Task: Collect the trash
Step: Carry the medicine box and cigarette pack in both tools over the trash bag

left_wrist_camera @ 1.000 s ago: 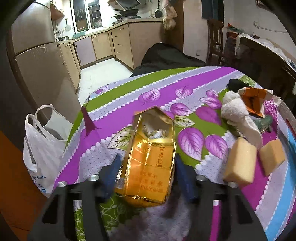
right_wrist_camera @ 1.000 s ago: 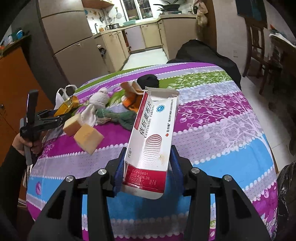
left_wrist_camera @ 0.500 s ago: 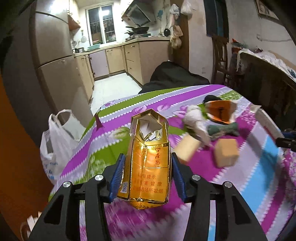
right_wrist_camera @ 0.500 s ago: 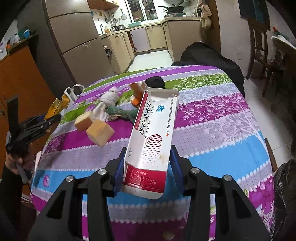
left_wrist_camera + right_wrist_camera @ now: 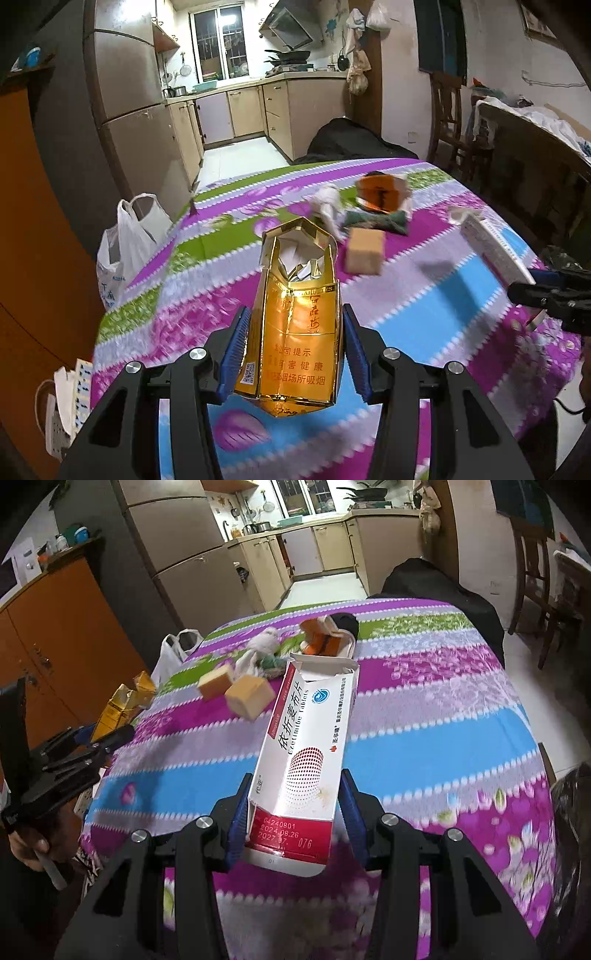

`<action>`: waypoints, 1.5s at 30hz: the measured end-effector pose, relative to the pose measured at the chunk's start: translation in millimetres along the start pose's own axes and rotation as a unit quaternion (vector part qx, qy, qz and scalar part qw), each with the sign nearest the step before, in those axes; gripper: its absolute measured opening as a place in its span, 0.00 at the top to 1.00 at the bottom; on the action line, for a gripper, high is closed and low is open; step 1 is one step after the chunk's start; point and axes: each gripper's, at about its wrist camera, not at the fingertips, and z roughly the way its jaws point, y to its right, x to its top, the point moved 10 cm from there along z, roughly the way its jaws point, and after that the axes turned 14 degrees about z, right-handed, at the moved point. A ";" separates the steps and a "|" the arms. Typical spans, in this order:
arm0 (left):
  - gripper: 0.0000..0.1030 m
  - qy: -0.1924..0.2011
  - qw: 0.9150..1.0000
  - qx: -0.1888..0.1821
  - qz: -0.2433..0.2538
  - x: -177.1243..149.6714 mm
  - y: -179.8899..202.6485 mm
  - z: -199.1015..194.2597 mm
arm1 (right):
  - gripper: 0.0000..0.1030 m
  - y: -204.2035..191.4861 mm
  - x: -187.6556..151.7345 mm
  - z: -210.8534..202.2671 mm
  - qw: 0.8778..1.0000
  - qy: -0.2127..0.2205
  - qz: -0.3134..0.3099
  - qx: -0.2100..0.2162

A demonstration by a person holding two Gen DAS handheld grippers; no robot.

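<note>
A gold cigarette pack (image 5: 299, 295) with its top torn open is clamped between the blue pads of my left gripper (image 5: 295, 332), in the air above the near part of the striped tablecloth (image 5: 424, 317). My right gripper (image 5: 295, 801) is shut on an opened white and red medicine box (image 5: 310, 738), also held off the table. Each wrist view shows the other gripper too: the left gripper (image 5: 92, 742) with the gold pack (image 5: 118, 709) at the left edge, and the right gripper (image 5: 546, 291) with the white box (image 5: 491, 247) at the right edge.
On the far half of the table lie two tan cubes (image 5: 251, 696), an orange carton (image 5: 325, 638), a white rag (image 5: 264, 642) and a green scrap (image 5: 271, 662). A white plastic bag (image 5: 125, 243) hangs at the table's left side. A dark bag (image 5: 570, 812) sits at the right.
The left gripper's jaws closed onto the gold pack, then lifted it and drew well back from the table's middle. The right gripper backed off a little with the medicine box.
</note>
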 end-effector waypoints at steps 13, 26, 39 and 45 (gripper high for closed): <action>0.51 0.007 0.998 0.014 0.060 31.1 66.0 -10.0 | 0.58 4.2 -20.5 -31.5 1.000 0.006 -0.010 -0.003; 0.51 0.064 0.987 -0.017 0.143 128.3 154.4 -9.0 | 0.58 70.7 51.1 -113.5 0.996 0.077 0.007 -0.050; 0.51 0.112 0.961 -0.077 0.240 210.2 297.7 -3.9 | 0.58 201.8 81.5 -196.8 0.977 0.112 0.059 -0.174; 0.51 0.119 0.947 -0.097 0.282 228.3 366.0 4.1 | 0.57 251.7 67.8 -210.3 0.968 0.099 0.083 -0.217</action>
